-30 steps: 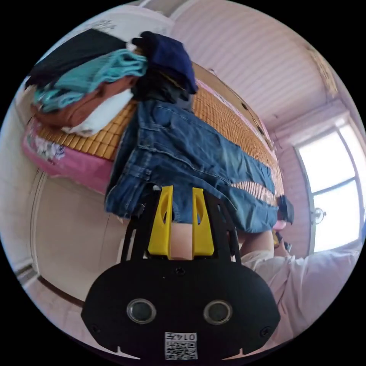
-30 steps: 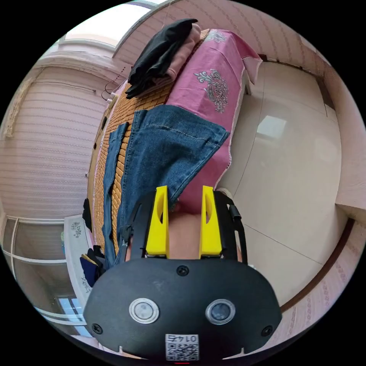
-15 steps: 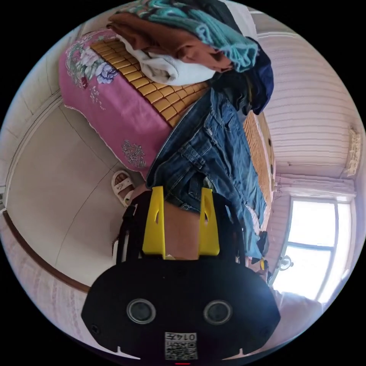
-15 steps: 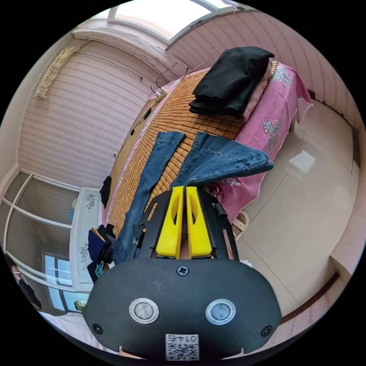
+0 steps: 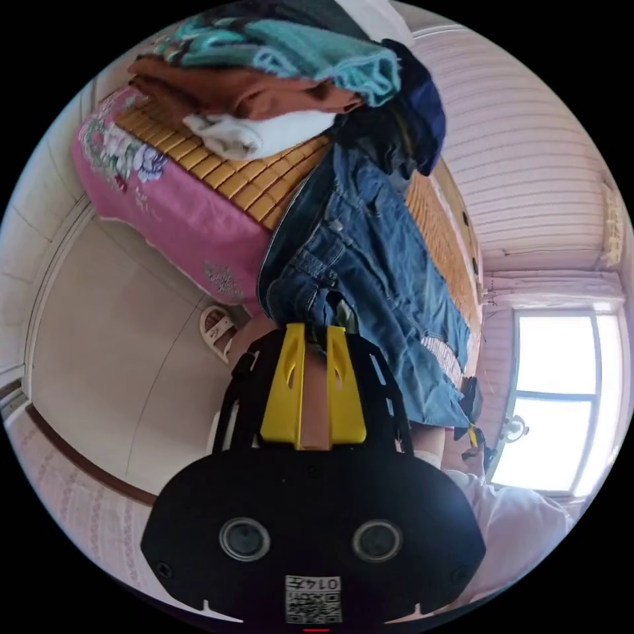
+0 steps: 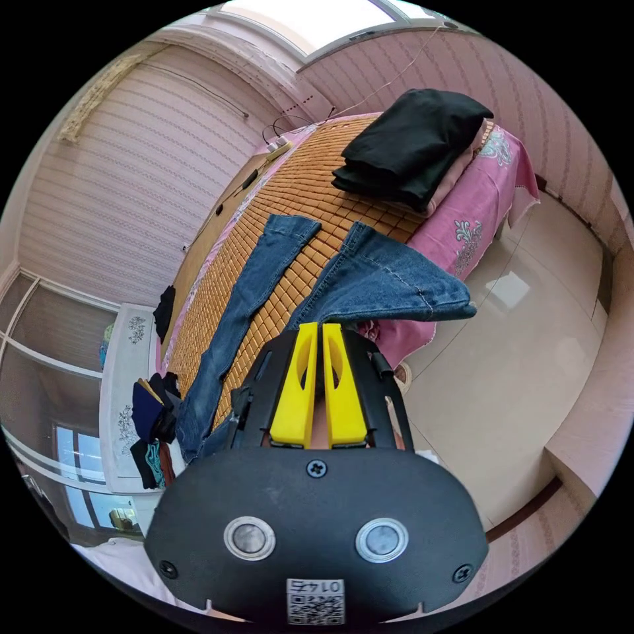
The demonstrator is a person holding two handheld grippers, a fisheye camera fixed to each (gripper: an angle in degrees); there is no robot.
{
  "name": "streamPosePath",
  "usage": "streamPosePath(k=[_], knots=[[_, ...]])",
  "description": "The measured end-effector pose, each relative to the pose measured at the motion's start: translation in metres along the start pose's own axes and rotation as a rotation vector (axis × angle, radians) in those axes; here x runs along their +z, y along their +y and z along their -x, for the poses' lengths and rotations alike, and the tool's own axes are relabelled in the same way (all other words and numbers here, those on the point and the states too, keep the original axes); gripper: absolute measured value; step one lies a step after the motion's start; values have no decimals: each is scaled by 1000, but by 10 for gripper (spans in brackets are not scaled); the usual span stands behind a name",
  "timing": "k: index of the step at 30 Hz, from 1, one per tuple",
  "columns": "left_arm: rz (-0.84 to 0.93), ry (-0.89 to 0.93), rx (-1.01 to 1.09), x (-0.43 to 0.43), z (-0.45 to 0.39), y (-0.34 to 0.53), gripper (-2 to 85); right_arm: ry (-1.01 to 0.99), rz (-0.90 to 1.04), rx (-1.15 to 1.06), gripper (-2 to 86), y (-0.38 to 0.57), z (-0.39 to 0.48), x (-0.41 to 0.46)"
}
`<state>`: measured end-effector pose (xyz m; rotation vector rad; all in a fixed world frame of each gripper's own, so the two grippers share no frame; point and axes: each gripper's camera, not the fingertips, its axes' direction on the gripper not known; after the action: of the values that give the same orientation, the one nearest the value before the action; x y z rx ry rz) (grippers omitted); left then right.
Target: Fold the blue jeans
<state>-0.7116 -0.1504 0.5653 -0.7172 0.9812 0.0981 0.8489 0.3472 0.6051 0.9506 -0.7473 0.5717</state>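
Beside stacked clothes [image 5: 264,99] on the bed [image 6: 290,191], both jaws pairs clenched on blue jeans [image 5: 370,264].

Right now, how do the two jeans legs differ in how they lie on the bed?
The far leg lies flat on the mat, narrow and straight; the near leg fans wide, its hem hanging past the bed edge over the pink sheet. The right claw sits at the near leg's edge, away from the far leg. Both are blue denim.
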Motion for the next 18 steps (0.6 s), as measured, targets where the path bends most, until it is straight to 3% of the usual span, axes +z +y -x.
streamPosePath(k=[4,8,18], knots=[[-141,-4,98,-56,-5,14,45,75,75,20,4,13,-22,0],[-4,-44,-21,-38,44,21,43,184,187,66,4,34,-49,26],[-101,117,-38,-61,68,34,39,50,130,97,3,29,-68,11]])
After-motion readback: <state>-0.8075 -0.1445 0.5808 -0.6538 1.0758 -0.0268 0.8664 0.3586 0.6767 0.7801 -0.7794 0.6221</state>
